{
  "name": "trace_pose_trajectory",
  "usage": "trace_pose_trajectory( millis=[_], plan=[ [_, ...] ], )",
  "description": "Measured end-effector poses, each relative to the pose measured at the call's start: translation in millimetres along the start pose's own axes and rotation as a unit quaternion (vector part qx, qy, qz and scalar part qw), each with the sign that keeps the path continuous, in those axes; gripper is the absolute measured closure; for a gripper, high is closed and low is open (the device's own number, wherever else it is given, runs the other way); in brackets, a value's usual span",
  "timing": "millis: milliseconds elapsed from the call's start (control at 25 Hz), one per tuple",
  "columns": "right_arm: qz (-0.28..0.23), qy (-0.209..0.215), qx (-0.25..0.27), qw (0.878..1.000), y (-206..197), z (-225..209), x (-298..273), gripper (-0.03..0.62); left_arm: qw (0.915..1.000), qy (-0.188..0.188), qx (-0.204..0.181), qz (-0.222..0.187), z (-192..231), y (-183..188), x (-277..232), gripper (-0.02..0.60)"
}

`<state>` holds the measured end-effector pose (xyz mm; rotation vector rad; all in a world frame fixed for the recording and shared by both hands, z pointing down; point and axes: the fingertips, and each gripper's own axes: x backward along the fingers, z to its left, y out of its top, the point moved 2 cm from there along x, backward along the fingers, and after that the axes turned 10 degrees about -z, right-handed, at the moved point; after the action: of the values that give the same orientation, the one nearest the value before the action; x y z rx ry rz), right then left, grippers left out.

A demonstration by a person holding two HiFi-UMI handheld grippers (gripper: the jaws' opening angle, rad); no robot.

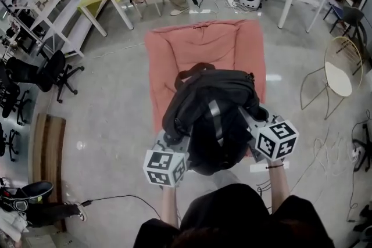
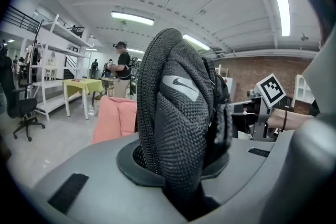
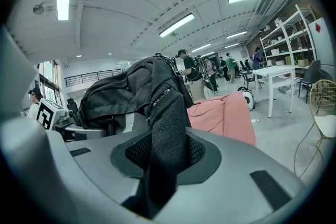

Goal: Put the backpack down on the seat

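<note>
Black backpack [image 1: 212, 119], soft, slumping, probably fairly heavy: hung over the pink seat [image 1: 203, 43] from mesh straps [image 2: 178, 113], left gripper [image 2: 181, 165] and right gripper [image 3: 157, 160] fingers clenched on one each, soundest hold.

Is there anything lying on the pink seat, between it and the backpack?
Nothing visible. The seat looks bare; the backpack, gripped by the left gripper and right gripper, is over its near part.
</note>
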<state>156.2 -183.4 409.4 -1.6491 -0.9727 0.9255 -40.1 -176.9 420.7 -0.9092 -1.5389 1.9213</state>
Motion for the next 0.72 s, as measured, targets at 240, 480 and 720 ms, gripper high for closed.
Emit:
trace_pose_trajectory(
  millis=[240, 480, 720],
  plan=[
    [0.017, 0.015, -0.009, 1.0, -5.4, -26.3, -40.4, 0.503, 0.9996, 0.02, 0.01, 0.017, 17.3, -8.7, -32.9, 0.471],
    [0.039, 0.015, -0.019, 0.999, -24.5, -43.0, -82.6, 0.503, 0.9987, 0.024, 0.022, 0.04, 47.1, -29.1, -63.4, 0.469],
    [0.066, -0.003, -0.028, 0.997, -60.9, -57.1, -128.2, 0.503, 0.9969, 0.022, 0.042, 0.063, 84.8, -65.1, -94.1, 0.471]
  ],
)
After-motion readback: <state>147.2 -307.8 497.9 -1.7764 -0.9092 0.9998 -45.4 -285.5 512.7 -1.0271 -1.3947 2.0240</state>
